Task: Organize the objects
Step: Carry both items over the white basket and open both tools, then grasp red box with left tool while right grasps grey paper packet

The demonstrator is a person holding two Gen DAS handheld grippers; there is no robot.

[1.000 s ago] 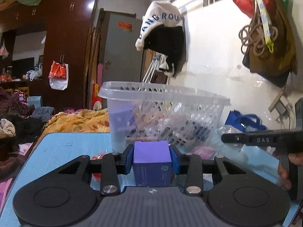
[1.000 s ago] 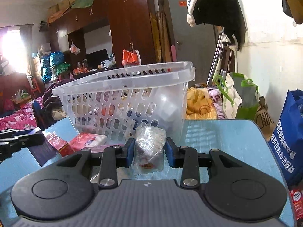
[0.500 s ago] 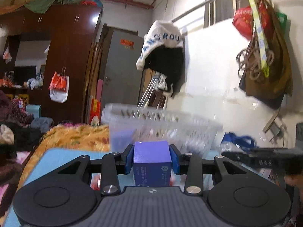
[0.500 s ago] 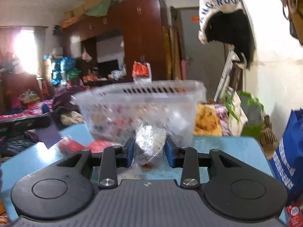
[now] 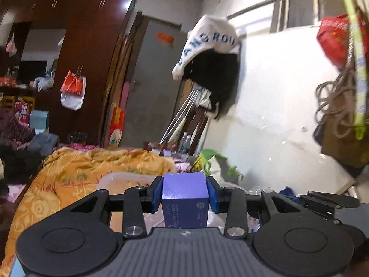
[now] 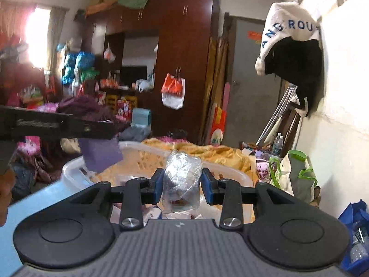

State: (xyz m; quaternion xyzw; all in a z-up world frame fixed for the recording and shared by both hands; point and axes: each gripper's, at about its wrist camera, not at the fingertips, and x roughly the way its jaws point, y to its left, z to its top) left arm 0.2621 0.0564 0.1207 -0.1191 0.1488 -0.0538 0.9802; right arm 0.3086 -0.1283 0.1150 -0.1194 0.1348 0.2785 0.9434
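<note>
Two hand-held grippers are raised over the clear plastic basket [image 6: 147, 152], whose rim shows below both. The left hand-held gripper [image 5: 185, 192] has a purple box [image 5: 185, 202] between its blue pads; its jaws have just been opening, though the pads look against the box sides (any gap cannot be made out). The right hand-held gripper [image 6: 182, 185] frames a crinkled clear bag [image 6: 182, 180], jaws likewise just opening, with slight gaps visible beside the bag.
</note>
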